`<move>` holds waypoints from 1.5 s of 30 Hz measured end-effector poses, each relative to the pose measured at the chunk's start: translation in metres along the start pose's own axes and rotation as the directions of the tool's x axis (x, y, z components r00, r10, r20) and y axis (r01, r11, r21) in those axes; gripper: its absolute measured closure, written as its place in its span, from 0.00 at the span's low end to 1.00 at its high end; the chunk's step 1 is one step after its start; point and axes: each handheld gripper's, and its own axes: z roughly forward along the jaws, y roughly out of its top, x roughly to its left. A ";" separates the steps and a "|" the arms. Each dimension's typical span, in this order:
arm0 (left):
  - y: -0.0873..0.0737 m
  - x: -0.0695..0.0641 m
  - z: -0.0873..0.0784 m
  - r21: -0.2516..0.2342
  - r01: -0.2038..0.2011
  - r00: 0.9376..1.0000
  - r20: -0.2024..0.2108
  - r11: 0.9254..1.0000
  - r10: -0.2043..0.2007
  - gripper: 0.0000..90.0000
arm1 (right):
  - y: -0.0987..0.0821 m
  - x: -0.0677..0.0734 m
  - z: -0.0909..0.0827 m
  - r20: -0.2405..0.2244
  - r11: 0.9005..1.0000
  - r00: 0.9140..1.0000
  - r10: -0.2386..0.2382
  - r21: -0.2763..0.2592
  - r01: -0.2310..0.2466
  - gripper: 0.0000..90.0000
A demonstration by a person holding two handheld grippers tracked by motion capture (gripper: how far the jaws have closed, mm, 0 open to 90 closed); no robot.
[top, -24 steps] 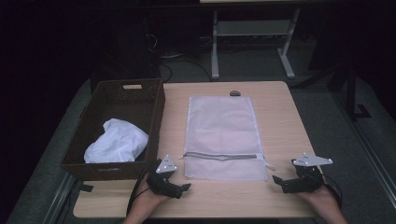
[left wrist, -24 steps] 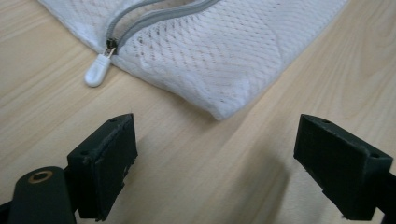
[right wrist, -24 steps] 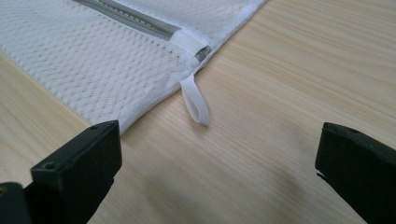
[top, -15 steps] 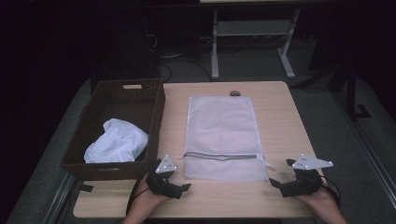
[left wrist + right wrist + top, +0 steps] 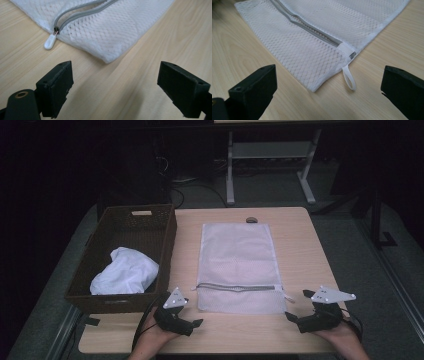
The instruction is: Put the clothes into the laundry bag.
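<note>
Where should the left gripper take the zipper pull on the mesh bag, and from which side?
Grip the white zipper pull across its flat tab with the open left gripper, coming from the bag's near-left edge: the pull lies off the mesh, on bare table.

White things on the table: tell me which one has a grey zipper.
The flat mesh laundry bag at the table's middle carries the grey zipper across its near end. The crumpled white cloth in the wicker basket has none.
</note>
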 end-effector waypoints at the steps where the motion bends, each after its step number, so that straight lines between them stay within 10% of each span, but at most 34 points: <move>1: 0.000 0.000 -0.001 -0.001 0.004 1.000 0.010 1.000 -0.004 0.14 | 0.001 0.000 0.001 -0.005 1.000 1.000 0.011 0.000 -0.011 0.00; 32: -0.004 0.001 -0.003 0.014 -0.014 1.000 0.011 1.000 0.014 0.14 | 0.043 -0.018 0.028 -0.051 1.000 0.999 0.007 0.012 -0.006 0.06; 45: -0.004 0.002 -0.004 0.011 -0.014 1.000 0.014 1.000 0.014 0.15 | 0.069 -0.030 0.045 -0.048 0.998 0.998 0.035 0.051 -0.033 0.27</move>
